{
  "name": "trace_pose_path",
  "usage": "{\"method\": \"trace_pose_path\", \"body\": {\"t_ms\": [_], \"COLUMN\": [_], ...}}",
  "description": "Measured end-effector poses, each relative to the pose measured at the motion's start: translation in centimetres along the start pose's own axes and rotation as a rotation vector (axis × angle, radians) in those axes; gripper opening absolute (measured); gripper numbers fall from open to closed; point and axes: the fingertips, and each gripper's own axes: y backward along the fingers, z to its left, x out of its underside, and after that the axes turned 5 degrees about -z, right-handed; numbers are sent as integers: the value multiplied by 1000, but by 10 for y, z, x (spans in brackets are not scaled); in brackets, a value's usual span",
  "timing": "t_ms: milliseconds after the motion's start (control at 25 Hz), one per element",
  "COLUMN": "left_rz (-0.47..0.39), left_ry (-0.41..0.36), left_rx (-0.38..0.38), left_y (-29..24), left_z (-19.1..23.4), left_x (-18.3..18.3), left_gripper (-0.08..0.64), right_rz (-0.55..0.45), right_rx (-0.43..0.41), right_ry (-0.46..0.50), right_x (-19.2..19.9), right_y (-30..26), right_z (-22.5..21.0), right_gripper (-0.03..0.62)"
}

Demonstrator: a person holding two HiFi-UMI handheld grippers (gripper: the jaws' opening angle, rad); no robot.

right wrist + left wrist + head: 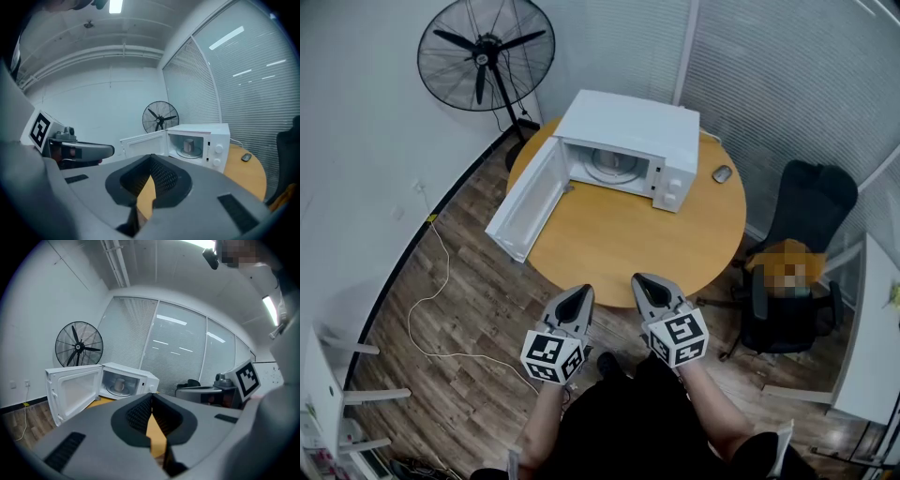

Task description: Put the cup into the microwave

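The white microwave [628,141] stands at the far side of the round wooden table [619,244], its door [530,202] swung wide open to the left. A pale cup [119,385] stands upright on the turntable inside, and it shows in the right gripper view too, cup [189,146]. My left gripper [579,298] and right gripper [647,284] hover side by side over the table's near edge, well short of the microwave, both pointing toward it. Both are shut with nothing between the jaws. In the head view I cannot make out the cup.
A dark computer mouse [723,173] lies on the table right of the microwave. A black standing fan [486,56] is behind the table at the left, an office chair [797,272] at the right. A white cable [431,281] trails over the wooden floor.
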Motion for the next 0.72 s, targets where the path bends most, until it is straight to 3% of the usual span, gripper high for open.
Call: {"method": "trace_pose_path", "body": {"t_ms": [240,720], "left_rz": [-3,-1], "left_ry": [-6,-13], "left_rx": [-9,6], "left_y": [-4,-8], "left_z": [2,-7], "left_x": [-4,-4], "left_gripper": [-5,-5], "right_rz": [-18,-30], "right_rx": [-13,-41], "right_ry": [-25,18], "right_x": [-6,-17], "right_y": [7,12], "right_z": [-1,6], "right_gripper": [9,9]}}
